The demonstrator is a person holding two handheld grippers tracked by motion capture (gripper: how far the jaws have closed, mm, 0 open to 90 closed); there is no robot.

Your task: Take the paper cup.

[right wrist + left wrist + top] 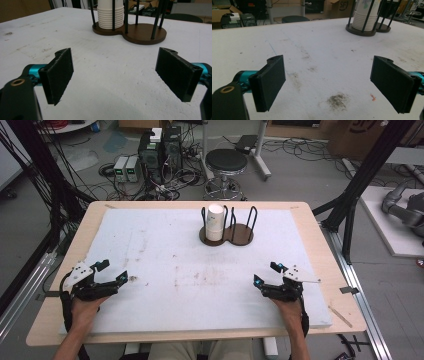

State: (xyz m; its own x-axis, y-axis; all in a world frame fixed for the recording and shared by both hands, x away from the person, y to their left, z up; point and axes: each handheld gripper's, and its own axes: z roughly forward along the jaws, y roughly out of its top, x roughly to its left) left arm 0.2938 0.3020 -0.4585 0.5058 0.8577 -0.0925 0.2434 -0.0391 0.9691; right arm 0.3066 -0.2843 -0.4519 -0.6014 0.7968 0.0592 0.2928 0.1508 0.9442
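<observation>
Item on my screen: one table (310, 245), light wood edge, in the middle of the high view. Directly on it I see a white mat (170, 250) that leaves only a wooden border bare. The mat is stained, with grey-brown smudges at its centre and lower left; the left gripper view adds a dark patch low in the frame. On the mat, upper centre, stands a dark two-ring holder (227, 234) with upright rods. Its left ring holds a stack of white cups (215, 221), possibly paper.
</observation>
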